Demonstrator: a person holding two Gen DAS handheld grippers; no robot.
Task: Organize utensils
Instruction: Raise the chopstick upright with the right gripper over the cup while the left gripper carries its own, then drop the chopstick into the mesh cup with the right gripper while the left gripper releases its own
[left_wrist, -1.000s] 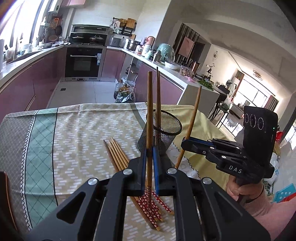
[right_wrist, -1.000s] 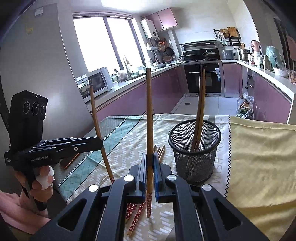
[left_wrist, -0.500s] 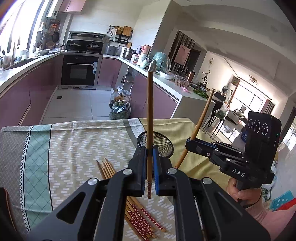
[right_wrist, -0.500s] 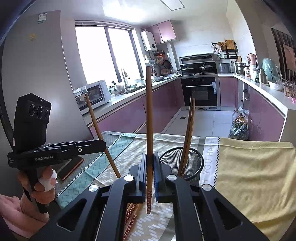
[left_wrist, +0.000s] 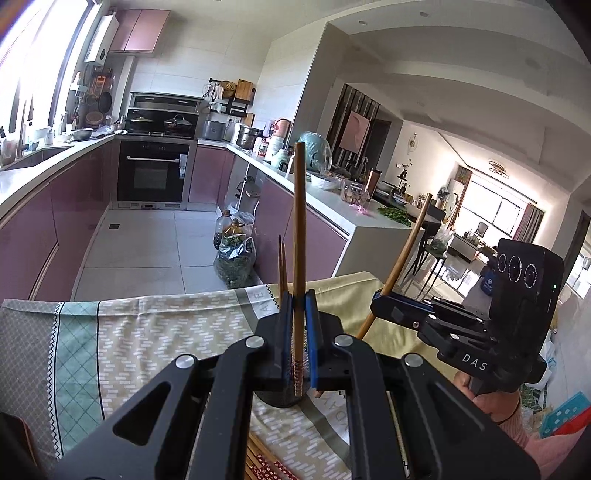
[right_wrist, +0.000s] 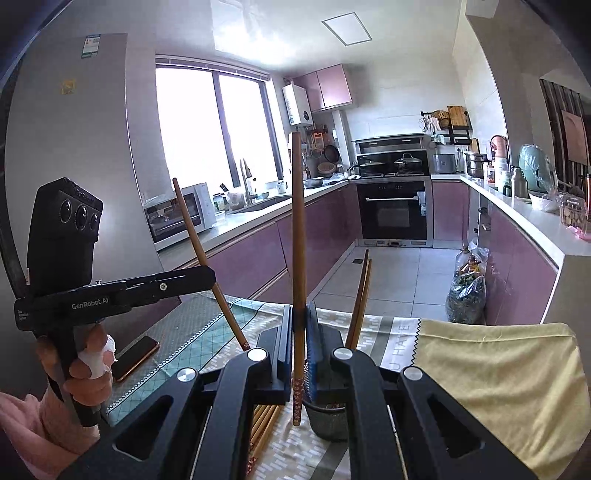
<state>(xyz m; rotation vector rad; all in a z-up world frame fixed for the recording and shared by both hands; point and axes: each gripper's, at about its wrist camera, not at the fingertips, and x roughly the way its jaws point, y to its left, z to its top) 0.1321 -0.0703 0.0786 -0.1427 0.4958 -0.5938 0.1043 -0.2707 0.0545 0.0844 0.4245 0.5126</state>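
My left gripper is shut on a wooden chopstick that stands upright, patterned tip down. My right gripper is shut on a second upright chopstick. Both are held above the table, one on each side of the black mesh cup. The fingers hide most of the cup. Two chopsticks lean inside it and poke up past my left fingers. Several loose chopsticks lie on the cloth below. The right gripper shows at the right of the left wrist view, and the left gripper at the left of the right wrist view.
A patterned tablecloth covers the table, yellow on its right part. A phone lies near the left edge by the person's hand. Kitchen counters and an oven stand beyond the table.
Both grippers have risen with their chopsticks. The mesh cup has sunk in both views and is now largely hidden behind the fingers.
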